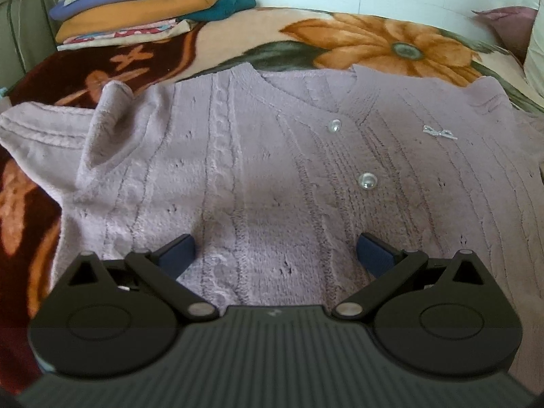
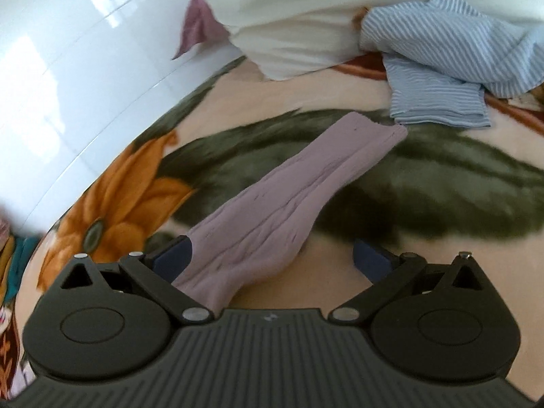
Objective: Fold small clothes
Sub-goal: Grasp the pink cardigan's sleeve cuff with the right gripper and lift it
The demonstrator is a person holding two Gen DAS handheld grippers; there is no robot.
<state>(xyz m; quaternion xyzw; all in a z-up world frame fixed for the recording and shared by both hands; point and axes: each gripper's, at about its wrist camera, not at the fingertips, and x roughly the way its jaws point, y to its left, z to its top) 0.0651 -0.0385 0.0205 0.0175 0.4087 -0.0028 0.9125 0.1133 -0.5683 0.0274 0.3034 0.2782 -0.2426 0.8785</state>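
A small lilac knit cardigan (image 1: 272, 156) with clear buttons (image 1: 367, 181) lies spread flat, front up, on a floral blanket (image 1: 374, 40). Its left sleeve (image 1: 37, 136) lies out to the left with a raised fold (image 1: 108, 125). My left gripper (image 1: 275, 251) is open and empty, low over the cardigan's lower front. In the right wrist view the cardigan's other sleeve (image 2: 289, 197) stretches away across the blanket (image 2: 442, 187). My right gripper (image 2: 272, 258) is open, with the sleeve's near end lying between its fingers, closer to the left finger (image 2: 173, 258).
A stack of folded clothes (image 1: 142, 3) sits at the back left by a white wall. A crumpled blue striped garment (image 2: 448, 64) and a white pillow (image 2: 299, 27) lie beyond the sleeve's cuff. A mauve cushion (image 1: 506, 27) is at the back right.
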